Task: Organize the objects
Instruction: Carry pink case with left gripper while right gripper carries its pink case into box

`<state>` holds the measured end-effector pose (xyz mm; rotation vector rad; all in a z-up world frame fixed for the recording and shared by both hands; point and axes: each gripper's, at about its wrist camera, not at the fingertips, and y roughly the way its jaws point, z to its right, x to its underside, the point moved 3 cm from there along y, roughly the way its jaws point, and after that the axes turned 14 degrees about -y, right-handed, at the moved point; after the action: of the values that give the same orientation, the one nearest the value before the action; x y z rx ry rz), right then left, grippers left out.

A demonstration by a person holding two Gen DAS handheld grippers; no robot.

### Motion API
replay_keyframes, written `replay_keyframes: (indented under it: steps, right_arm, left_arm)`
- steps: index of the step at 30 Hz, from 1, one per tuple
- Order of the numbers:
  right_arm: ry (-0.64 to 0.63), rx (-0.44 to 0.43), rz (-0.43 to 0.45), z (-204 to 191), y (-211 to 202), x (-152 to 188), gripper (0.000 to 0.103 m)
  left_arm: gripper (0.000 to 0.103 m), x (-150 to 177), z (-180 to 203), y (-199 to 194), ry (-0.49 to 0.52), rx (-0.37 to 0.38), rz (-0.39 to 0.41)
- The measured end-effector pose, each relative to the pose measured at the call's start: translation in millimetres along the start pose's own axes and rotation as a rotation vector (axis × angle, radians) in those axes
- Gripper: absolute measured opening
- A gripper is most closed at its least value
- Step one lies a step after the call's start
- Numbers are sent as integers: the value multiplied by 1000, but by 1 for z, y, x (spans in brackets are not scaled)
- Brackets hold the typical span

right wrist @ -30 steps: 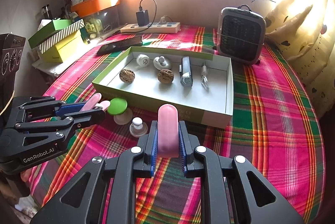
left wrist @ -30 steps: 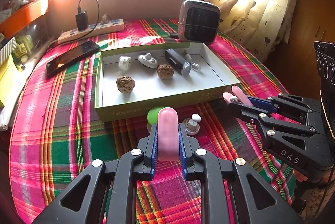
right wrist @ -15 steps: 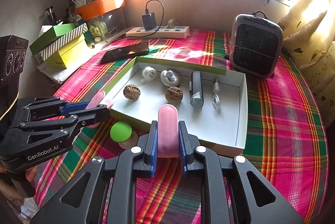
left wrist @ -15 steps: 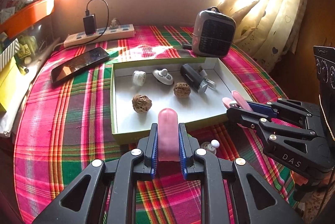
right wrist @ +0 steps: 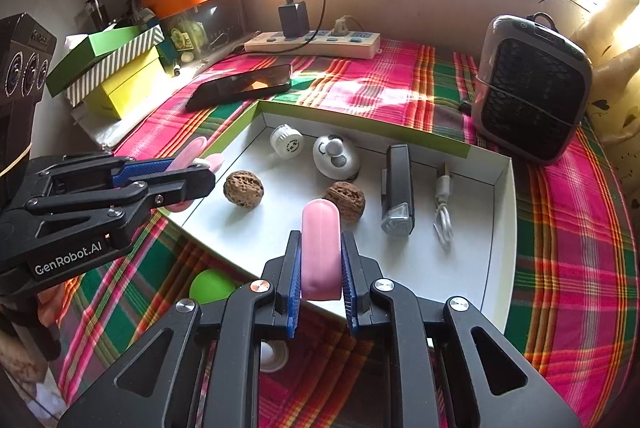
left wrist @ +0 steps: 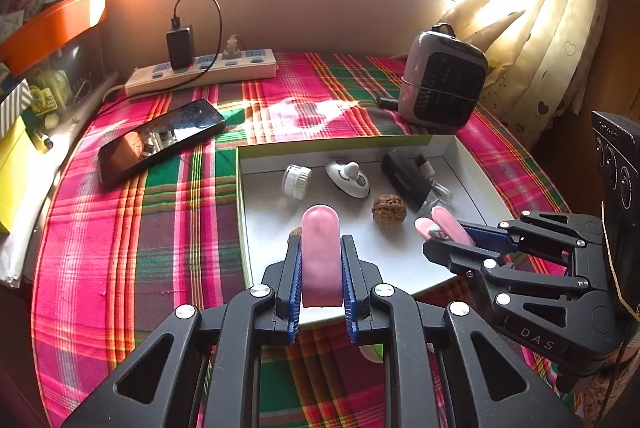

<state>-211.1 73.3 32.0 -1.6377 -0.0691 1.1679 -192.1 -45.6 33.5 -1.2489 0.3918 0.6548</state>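
- While six small things already lie in the tray [right wrist: 502,228], two wait outside, by its near edge: a green-capped piece [right wrist: 210,286] and a white knob [right wrist: 273,355];
- left gripper [left wrist: 320,248] and right gripper [right wrist: 320,240] both clenched, holding nothing.

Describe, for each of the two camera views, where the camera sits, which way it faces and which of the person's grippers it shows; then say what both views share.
Left wrist view: sits on the left gripper, faces the window across the white tray; the right gripper enters from the right.
Right wrist view: sits on the right gripper, faces the same way from nearer the heater; the left gripper enters from the left.
Shared: tray, walnuts, phone, power strip, heater.
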Motion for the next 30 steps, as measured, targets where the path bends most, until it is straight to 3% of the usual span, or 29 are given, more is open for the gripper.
replay_keyframes:
  steps: [15, 30]
  right_arm:
    - [-51, -30, -55, -5, 33, -12, 19]
    - [-74, -11, -66, -8, 46, -16, 19]
  left_arm:
    - [16, -24, -6, 39, -6, -15, -42]
    - [16, -23, -12, 62, -20, -36, -87]
